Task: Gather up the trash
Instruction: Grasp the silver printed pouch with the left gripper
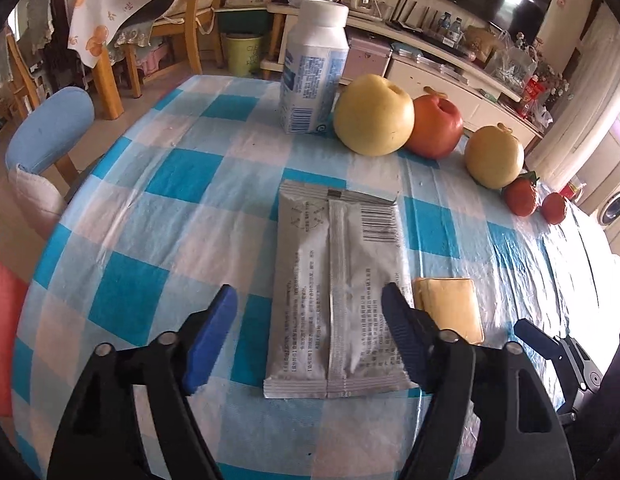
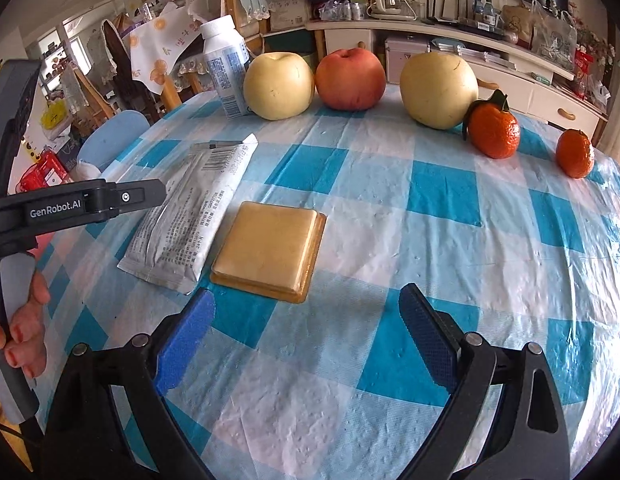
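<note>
A: Left wrist view. Left gripper (image 1: 308, 312) gapes, nothing pinched; the grey pouch (image 1: 335, 296) lies flat on the checked cloth (image 1: 150, 208), its near half between the blue fingers (image 1: 212, 336), pads not touching it as far as I can tell. Step in hand, I'd judge: lining up on the pouch.

B: Next move?

A: Drop lower, close across its width. It's thin and flat, so likely needs an edge. Barcode shows at its far right; the fine print is unreadable. Bottle (image 1: 313, 68) stands far, label too small to read.

B: Other view?

A: Right wrist view. Right gripper (image 2: 306, 328) wide apart, empty, low over the cloth; the tan packet (image 2: 270, 248) lies just beyond its fingers, right of and touching the pouch. "GenRobot.AI" reads on the left tool's body (image 2: 70, 208). Fruit (image 2: 349, 80) in a far row, probably not trash.
</note>
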Motion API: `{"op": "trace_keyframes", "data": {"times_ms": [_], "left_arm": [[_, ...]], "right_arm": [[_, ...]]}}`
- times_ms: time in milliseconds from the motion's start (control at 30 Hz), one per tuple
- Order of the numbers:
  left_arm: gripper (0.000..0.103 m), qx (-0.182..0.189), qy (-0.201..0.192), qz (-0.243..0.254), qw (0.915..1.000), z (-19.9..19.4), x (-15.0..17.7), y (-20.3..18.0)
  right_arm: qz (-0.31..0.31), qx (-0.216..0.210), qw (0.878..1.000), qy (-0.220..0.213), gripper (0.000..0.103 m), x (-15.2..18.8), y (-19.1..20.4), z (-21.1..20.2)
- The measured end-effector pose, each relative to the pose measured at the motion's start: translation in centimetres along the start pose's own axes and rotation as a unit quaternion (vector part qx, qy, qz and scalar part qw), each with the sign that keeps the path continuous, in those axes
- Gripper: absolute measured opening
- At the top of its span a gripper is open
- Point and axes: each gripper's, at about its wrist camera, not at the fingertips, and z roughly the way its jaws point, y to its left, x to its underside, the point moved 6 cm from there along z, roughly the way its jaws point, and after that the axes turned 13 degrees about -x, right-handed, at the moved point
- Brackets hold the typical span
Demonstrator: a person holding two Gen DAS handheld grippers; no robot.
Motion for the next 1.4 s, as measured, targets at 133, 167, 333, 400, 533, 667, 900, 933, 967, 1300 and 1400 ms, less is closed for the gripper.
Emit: {"op": "trace_keyframes", "data": {"times_ms": [133, 167, 333, 400, 533, 667, 900, 933, 967, 1300, 1400], "left_arm": [[0.077, -0.011, 0.003, 0.042, 0.999, 1.0, -0.1, -2.6], [0.077, -0.014, 0.005, 0.047, 0.9988, 1.2, -0.1, -2.9], [0.08, -0.037, 0.006, 0.066, 0.9971, 2.8, -0.8, -3.8], [0.08, -0.032, 0.005, 0.064, 0.9974, 2.9, -0.9, -3.6], [0.079, -0.036, -0.007, 0.077, 0.9963, 3.1, -0.5, -3.6], [0.082, -0.034, -0.016, 0.082, 0.9959, 2.9, -0.2, -3.6], [0.095, -0.019, -0.014, 0.094, 0.9953, 3.2, 0.8, -3.9], [0.095, -0.02, -0.015, 0.092, 0.9954, 3.2, 0.7, -3.9], [0.095, -0.022, -0.015, 0.094, 0.9952, 3.2, 0.7, -3.9], [0.076, -0.019, -0.026, 0.07, 0.997, 2.4, 0.9, -2.6], [0.073, -0.019, -0.029, 0.066, 0.9972, 2.0, 1.4, -2.2]], "right_arm": [[-0.012, 0.0, 1.0, 0.003, 0.094, -0.3, 0.5, 0.5], [-0.015, -0.001, 1.0, 0.003, 0.094, -0.4, 0.6, 0.6], [-0.024, 0.005, 1.0, 0.009, 0.094, -0.9, 0.5, 1.4], [-0.029, 0.007, 1.0, 0.01, 0.094, -1.0, 0.5, 1.6], [-0.033, 0.005, 0.999, 0.01, 0.094, -1.5, 0.7, 2.1], [-0.035, 0.003, 0.999, 0.011, 0.094, -1.9, 0.8, 2.5], [-0.044, 0.014, 0.999, 0.018, 0.094, -2.1, 1.0, 3.0], [-0.045, 0.016, 0.999, 0.018, 0.094, -2.1, 1.0, 3.0], [-0.044, 0.016, 0.999, 0.018, 0.093, -2.1, 0.9, 3.0], [-0.043, 0.01, 0.999, 0.018, 0.095, -2.1, 0.8, 3.0], [-0.046, 0.013, 0.999, 0.02, 0.096, -2.1, 0.9, 3.1]]}}
